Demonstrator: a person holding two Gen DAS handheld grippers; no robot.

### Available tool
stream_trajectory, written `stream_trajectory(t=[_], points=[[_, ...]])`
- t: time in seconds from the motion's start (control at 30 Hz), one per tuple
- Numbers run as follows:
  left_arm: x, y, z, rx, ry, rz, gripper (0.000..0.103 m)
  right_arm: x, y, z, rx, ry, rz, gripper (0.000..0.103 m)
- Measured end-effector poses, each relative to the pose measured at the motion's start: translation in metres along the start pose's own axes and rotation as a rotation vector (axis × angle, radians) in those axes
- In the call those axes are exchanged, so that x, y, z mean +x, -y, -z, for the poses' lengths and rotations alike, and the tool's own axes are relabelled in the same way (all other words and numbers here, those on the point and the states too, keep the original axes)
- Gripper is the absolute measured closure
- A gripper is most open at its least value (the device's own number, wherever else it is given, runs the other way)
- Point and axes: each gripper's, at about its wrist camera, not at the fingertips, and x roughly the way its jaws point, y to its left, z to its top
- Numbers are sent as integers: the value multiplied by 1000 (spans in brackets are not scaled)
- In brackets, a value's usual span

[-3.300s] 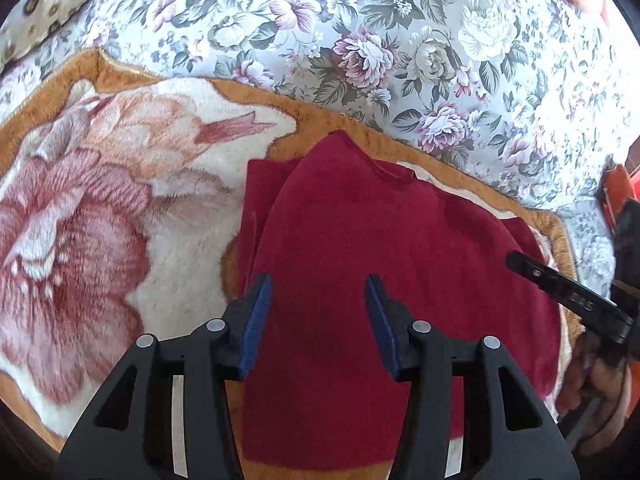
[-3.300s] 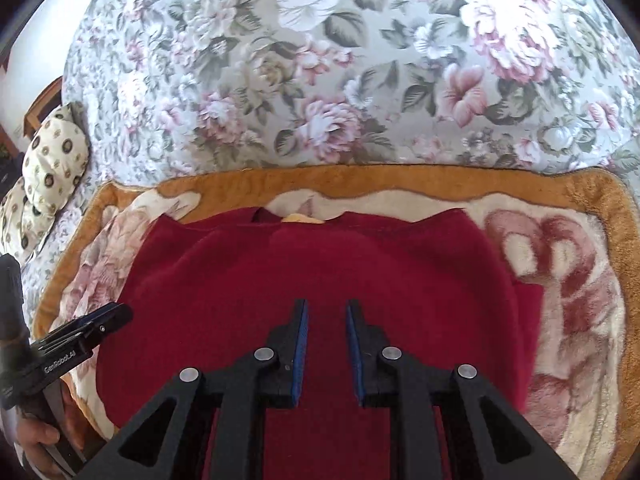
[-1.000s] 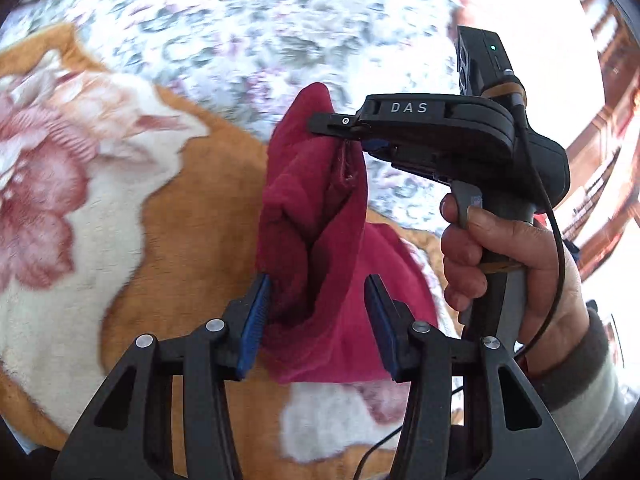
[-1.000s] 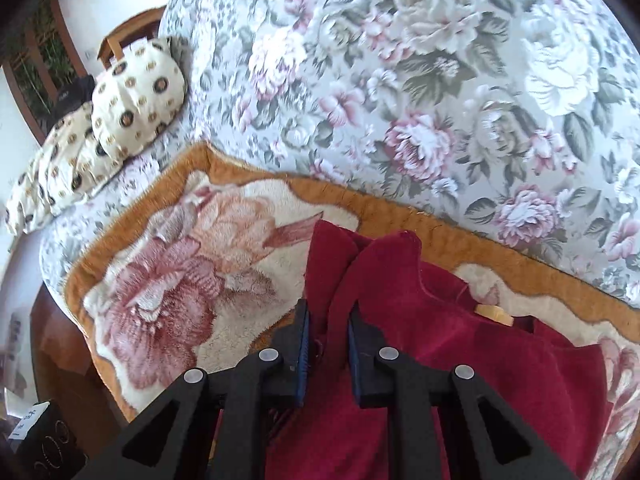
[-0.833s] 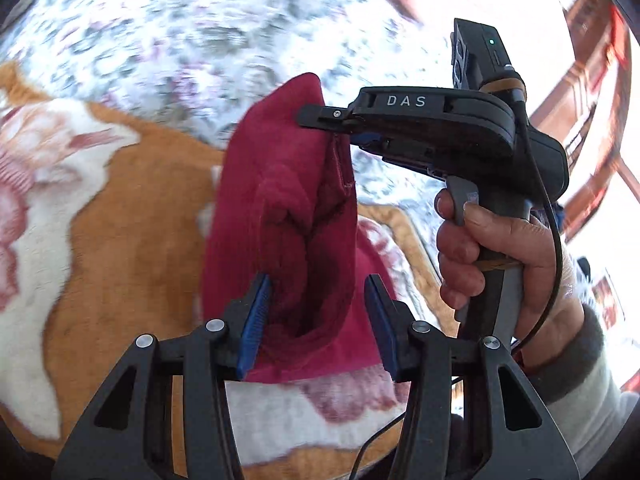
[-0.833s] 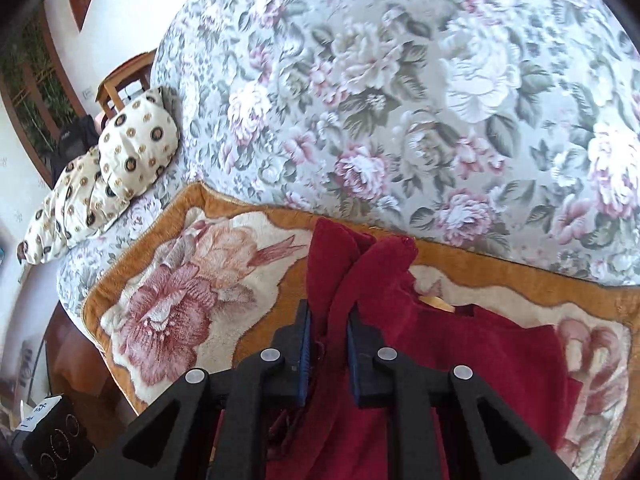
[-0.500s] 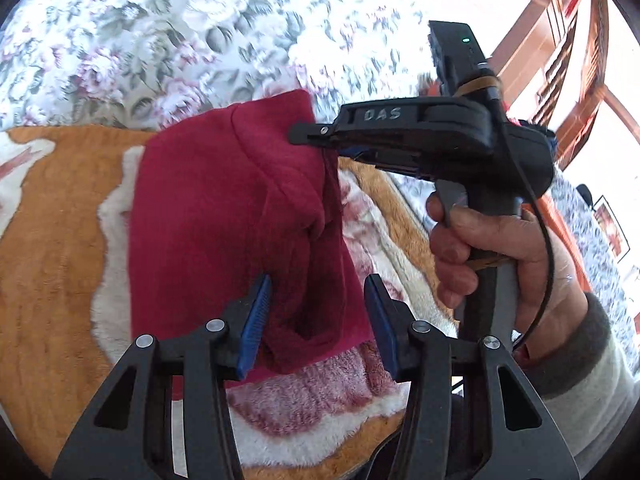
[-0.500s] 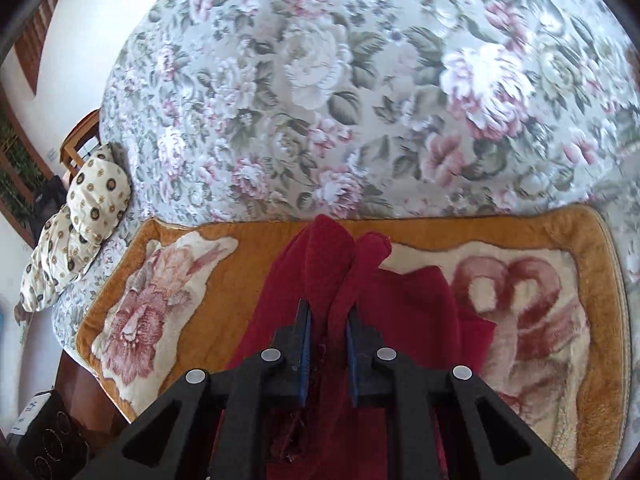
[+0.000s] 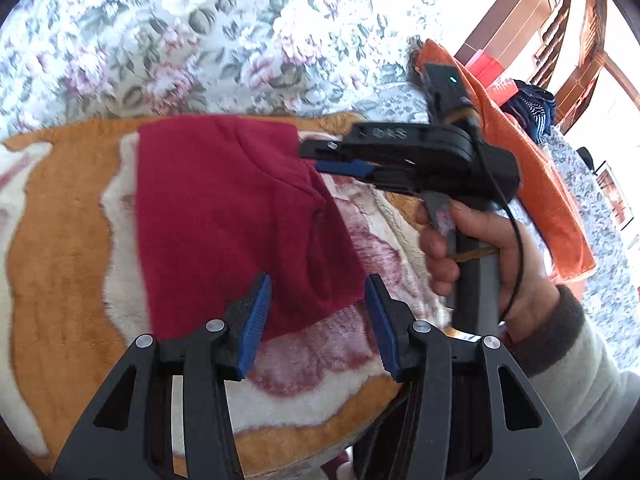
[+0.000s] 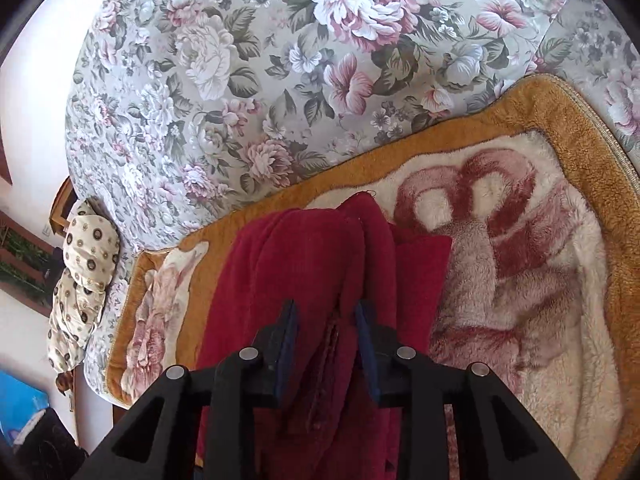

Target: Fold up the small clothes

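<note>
A dark red garment point(image 9: 232, 216) lies folded on a plush orange and cream blanket point(image 9: 56, 240). My left gripper point(image 9: 316, 316) is open just above the garment's near edge and holds nothing. My right gripper point(image 9: 320, 160), seen from the side in the left wrist view, has its jaws parted at the garment's far right corner. In the right wrist view the right gripper point(image 10: 326, 344) is open with bunched folds of the red garment point(image 10: 304, 264) lying loosely between its fingers.
The blanket point(image 10: 520, 280) lies on a floral bedspread point(image 10: 280, 80). An orange cloth point(image 9: 532, 184) lies at the right beyond the hand. A spotted pillow point(image 10: 80, 292) sits at the bed's far left edge. Wooden furniture stands at the upper right.
The right gripper carried the lifted garment edge across to the right and down, laying it flat, and its jaws have parted. The left gripper stayed open.
</note>
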Motion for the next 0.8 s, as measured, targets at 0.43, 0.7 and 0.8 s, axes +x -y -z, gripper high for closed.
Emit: stream_trajectory(t=[0.43, 0.7, 0.8], points=[[28, -37, 17, -44, -66, -142, 54, 17, 20, 31, 180, -8, -117, 40], [40, -33, 20, -3, -71, -157, 48, 33, -2, 31, 81, -44, -88, 40], [29, -38, 19, -42, -71, -131, 48, 26, -19, 36, -59, -31, 7, 73]])
